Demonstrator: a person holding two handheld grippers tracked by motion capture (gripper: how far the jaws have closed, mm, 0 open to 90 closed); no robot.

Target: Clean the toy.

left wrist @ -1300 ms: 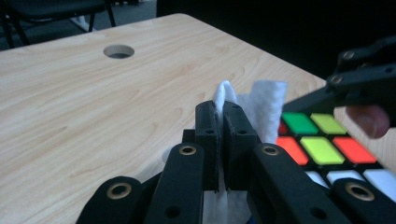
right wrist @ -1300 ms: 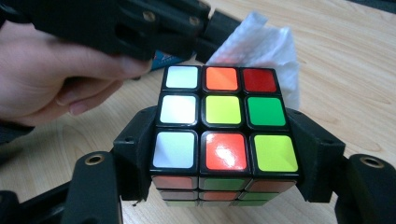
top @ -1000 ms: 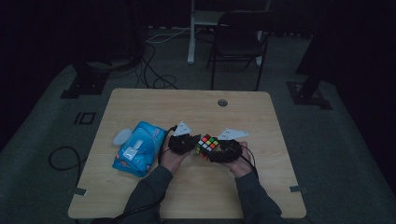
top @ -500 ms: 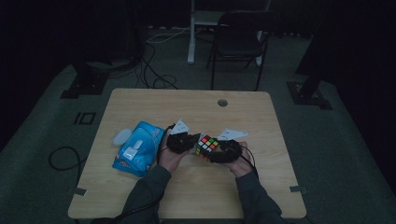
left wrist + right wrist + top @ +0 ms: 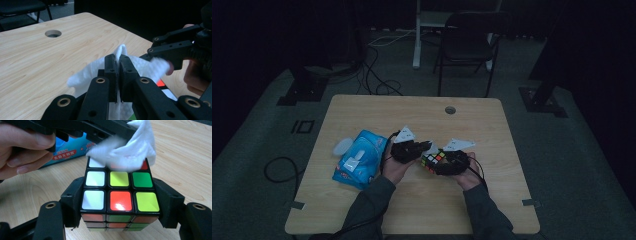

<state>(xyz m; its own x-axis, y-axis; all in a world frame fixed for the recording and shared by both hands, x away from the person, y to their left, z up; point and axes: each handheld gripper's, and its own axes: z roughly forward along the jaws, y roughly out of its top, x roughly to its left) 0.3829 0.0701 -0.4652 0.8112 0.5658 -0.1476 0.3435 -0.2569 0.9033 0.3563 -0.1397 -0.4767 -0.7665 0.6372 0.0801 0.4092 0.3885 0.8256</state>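
Dim room, with a light wooden desk [image 5: 377, 210] lit in the middle of it and a dark chair [image 5: 468, 44] standing beyond its far edge. Near the centre of the desk, a little toward the near edge, a colour cube [image 5: 119, 195] sits clamped in the right claw [image 5: 120, 202]: the two black jaws press against its opposite side faces, so the top face with its white, yellow, green and red tiles looks up into the right gripper view. Draped over the far row of that top face lies a white tissue [image 5: 125, 147], touching the tiles there and hiding part of them. The left claw [image 5: 117, 63] has its jaws pressed together on this tissue, a fold of which sticks up between the pads and spills out to both sides in the left gripper view. In the high view the left claw [image 5: 424, 148] comes in from the left, just above the cube [image 5: 433, 161], and the right claw [image 5: 439, 165] meets it from the right, the person's hands close together. Toward the left edge of the desk lies a blue tissue packet [image 5: 359, 159], well clear of the cube, with a small pale round thing [image 5: 343, 147] just beside its far left corner. A round cable hole [image 5: 450, 110] is set near the far edge.
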